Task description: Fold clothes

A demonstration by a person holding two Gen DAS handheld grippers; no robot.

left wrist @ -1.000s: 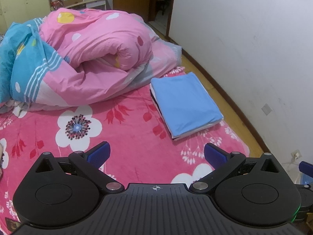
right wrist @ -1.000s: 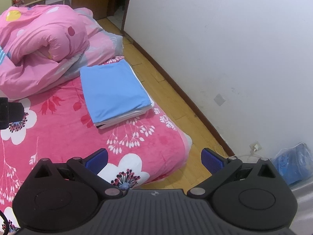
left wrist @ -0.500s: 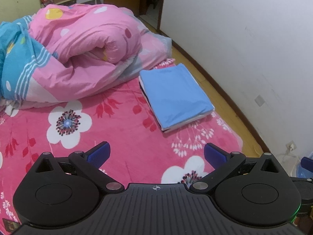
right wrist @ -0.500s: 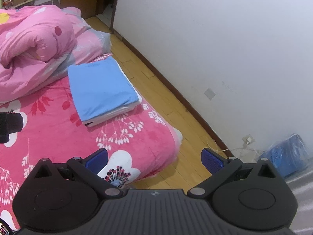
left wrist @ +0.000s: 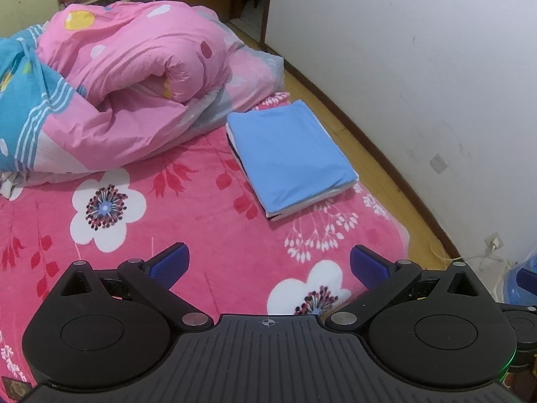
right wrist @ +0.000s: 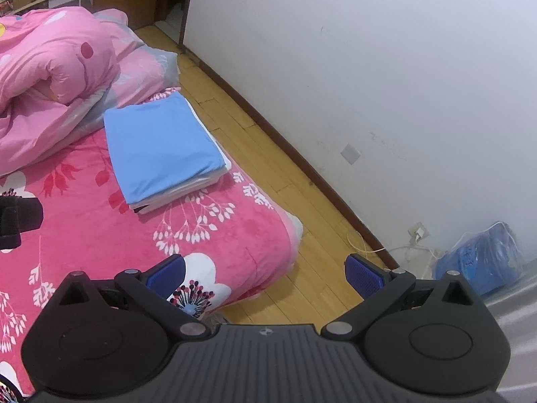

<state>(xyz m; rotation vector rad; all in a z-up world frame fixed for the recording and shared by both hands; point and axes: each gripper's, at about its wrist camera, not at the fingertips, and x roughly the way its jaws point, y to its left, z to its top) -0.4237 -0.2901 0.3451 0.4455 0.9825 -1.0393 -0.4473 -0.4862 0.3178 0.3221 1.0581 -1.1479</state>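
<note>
I am holding my left gripper (left wrist: 266, 263) and my right gripper (right wrist: 263, 270) above the bed, both with jaws spread wide and gripping nothing. The folded blue garment (left wrist: 290, 156) is lying atop a small stack on the pink floral blanket (left wrist: 188, 221), just beside the bunched pink duvet (left wrist: 134, 77)

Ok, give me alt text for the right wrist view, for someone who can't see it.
The open right gripper hangs empty over the corner of a pink floral bed. Farther on, a folded blue garment tops a small stack by the bed's edge, beside a rumpled pink duvet.
</note>
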